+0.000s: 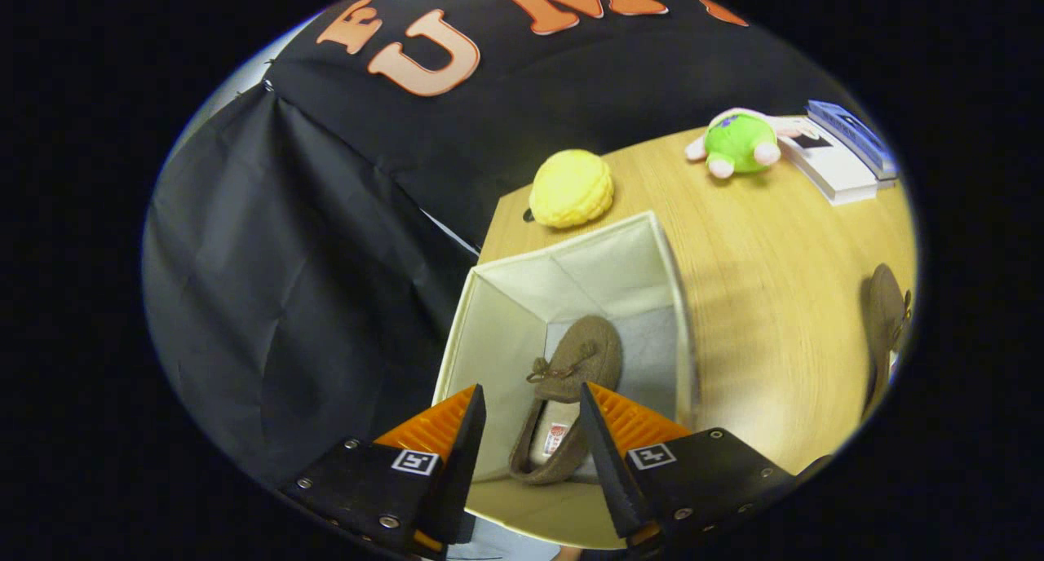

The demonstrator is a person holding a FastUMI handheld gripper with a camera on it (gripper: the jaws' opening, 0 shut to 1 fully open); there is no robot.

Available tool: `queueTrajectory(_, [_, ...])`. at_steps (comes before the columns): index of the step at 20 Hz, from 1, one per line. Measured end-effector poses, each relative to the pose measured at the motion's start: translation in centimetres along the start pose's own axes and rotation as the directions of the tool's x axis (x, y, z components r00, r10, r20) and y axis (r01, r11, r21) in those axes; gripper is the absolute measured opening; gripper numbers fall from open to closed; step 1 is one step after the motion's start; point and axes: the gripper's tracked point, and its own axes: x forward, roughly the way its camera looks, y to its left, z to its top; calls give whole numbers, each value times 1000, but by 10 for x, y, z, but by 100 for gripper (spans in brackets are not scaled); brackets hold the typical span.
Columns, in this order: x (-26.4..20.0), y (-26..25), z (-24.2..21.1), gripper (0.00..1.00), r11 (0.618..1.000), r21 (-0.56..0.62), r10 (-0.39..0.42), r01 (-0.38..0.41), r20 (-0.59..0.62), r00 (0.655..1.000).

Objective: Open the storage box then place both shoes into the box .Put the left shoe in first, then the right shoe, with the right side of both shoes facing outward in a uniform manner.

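An open cream fabric storage box (506,300) stands on the wooden table just ahead of my fingers. A brown moccasin shoe (571,373) with a small bow lies inside it, toe pointing away, its heel end seen between my fingers. My gripper (530,402) hovers above the box's near rim, open, with nothing pressed between the fingers. A second brown shoe (885,324) lies on the table far to the right of the box.
Beyond the box sit a yellow plush ball (571,187) and a green and pink plush toy (738,143). A stack of books (844,153) lies at the far right. The table (775,300) ends at the black cloth wall left of the box.
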Motion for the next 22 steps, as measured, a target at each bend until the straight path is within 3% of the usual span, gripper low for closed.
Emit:
queueTrajectory(3, [-40,-22,20,85,999,-51,6,-2,89,996])
queueTrajectory(6, [-74,-67,31,96,994,-95,-45,61,162,986])
queueTrajectory(14, [-123,-199,26,97,971,-69,-212,228,190,959])
queueTrajectory(22, [-142,-313,15,97,931,-3,-361,365,153,920])
